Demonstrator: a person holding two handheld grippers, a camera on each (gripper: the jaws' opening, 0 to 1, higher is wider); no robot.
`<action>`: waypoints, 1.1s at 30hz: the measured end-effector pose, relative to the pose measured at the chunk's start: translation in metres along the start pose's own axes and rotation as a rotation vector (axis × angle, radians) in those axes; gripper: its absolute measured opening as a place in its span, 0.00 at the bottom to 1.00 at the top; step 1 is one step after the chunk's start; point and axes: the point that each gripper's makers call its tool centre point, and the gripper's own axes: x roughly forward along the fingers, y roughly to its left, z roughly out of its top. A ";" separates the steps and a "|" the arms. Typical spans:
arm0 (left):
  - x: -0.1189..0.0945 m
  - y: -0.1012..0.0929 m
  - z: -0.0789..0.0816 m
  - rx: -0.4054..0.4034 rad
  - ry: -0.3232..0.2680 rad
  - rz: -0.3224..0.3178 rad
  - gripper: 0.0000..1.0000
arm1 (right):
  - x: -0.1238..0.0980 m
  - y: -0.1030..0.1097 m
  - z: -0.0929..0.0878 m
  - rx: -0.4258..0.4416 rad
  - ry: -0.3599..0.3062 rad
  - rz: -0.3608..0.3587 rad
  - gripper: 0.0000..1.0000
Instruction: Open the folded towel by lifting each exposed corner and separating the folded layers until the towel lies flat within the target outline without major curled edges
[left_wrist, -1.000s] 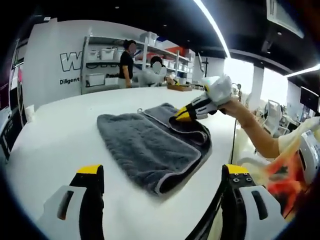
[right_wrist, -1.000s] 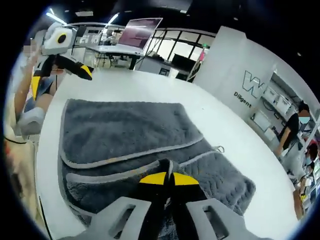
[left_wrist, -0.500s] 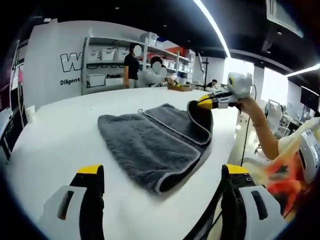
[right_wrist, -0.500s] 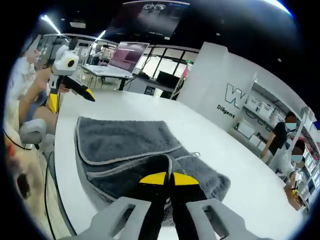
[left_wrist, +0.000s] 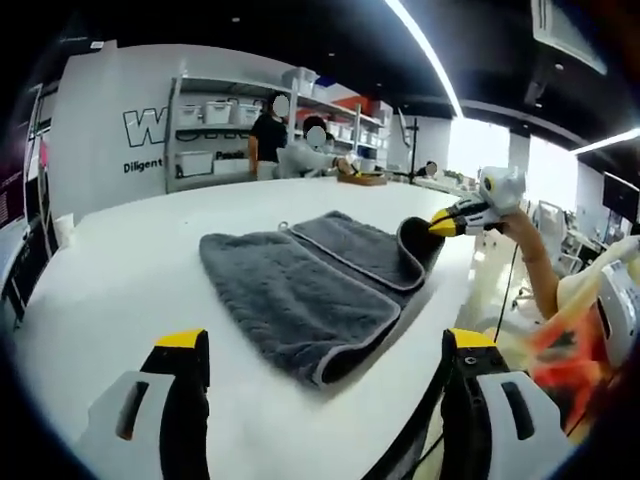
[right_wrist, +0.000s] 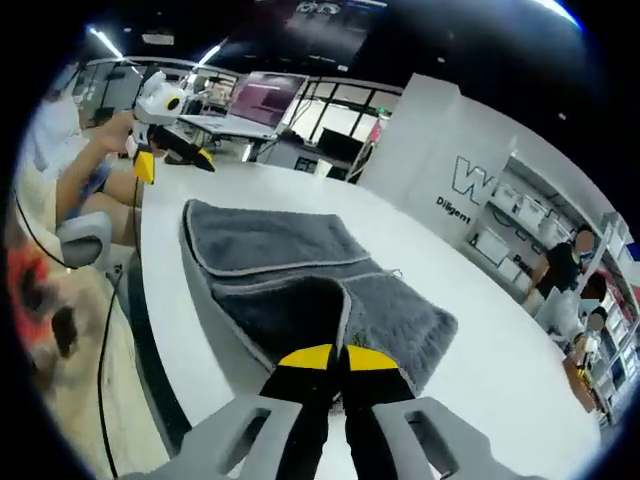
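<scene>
The right gripper is clenched on a corner of the towel, its yellow tips closed together with dark grey cloth pinched between them; in the left gripper view it holds that corner raised off the table near the table's edge. The left gripper is released, jaws standing wide apart over bare table, near the towel's thick folded end but touching nothing. Risks, as judged: the hold is on a small bite of cloth at the hem, so a sharp pull could slip it out and let the layer fall back; with nothing pinning the rest, pulling could drag the whole towel towards the edge instead of parting the layers; the lifted flap could land curled or over the edge. Towel condition: grey, plush, pale-hemmed, lying on the white table, folded in at least two layers, one end a thick doubled roll, a small loop at the far hem. No target outline can be made out.
</scene>
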 end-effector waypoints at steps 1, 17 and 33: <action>0.000 0.000 0.000 -0.001 -0.002 0.001 0.94 | -0.001 0.003 -0.004 0.001 0.009 0.011 0.00; 0.000 0.001 -0.002 -0.006 0.004 -0.002 0.93 | -0.019 0.025 -0.054 0.058 0.111 0.087 0.00; 0.001 -0.001 -0.004 -0.009 0.008 -0.004 0.93 | -0.034 -0.016 -0.104 0.143 0.202 -0.010 0.00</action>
